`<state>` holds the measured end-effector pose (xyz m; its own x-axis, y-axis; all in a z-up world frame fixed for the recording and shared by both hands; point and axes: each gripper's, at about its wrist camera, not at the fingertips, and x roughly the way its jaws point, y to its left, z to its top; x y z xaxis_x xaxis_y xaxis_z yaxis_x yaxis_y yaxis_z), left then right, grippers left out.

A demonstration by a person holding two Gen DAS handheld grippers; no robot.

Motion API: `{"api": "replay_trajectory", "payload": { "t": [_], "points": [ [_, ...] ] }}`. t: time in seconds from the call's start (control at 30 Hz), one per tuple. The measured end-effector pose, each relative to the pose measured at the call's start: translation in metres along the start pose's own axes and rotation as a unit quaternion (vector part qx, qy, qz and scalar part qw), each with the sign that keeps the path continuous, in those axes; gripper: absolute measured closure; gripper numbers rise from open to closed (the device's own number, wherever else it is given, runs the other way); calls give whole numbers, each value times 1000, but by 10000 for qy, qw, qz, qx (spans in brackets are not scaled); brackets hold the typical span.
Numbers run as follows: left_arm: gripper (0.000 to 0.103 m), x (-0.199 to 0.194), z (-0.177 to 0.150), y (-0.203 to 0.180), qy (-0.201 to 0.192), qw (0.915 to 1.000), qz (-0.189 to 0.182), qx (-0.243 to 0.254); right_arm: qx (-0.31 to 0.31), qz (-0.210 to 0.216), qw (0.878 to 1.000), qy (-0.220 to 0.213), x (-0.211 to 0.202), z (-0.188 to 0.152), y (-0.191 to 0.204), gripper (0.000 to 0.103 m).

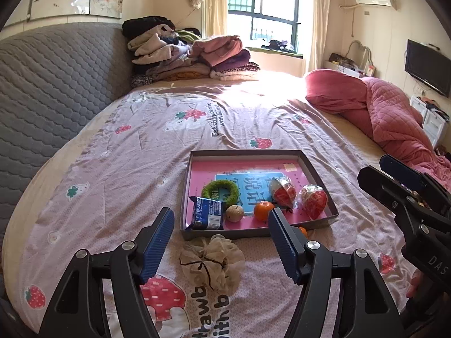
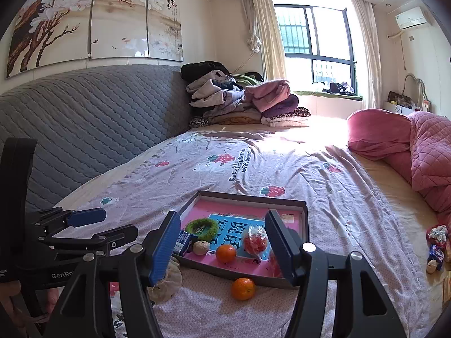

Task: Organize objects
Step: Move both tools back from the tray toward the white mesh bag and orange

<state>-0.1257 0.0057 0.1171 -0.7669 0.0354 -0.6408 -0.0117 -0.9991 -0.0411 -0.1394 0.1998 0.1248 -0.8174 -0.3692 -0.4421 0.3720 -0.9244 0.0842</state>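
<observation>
Both cams sit low over the bed's near edge, tilted down a bit, facing the window (image 1: 262,8); left wrist view sits closer over the tray (image 1: 248,153), right one looks from further right; both share tray, bedspread (image 2: 282,169), headboard (image 2: 98,112).

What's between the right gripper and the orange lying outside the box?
Nothing visible. The orange lies on bare bedspread just in front of the box, below and between the fingers of the open, empty right gripper.

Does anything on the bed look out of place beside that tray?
Yes: one orange tangerine and a beige mesh pouf lie on the bedspread just outside the shallow cardboard tray, while similar items sit inside.
</observation>
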Motion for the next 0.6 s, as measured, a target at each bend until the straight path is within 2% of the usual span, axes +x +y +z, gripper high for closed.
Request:
{"api": "replay_trajectory", "payload": {
  "t": [0.6],
  "points": [
    [28,-34,-8,-2,-400,9991,-42,-145,13,46,9996,-274,-34,-4,4,38]
  ]
}}
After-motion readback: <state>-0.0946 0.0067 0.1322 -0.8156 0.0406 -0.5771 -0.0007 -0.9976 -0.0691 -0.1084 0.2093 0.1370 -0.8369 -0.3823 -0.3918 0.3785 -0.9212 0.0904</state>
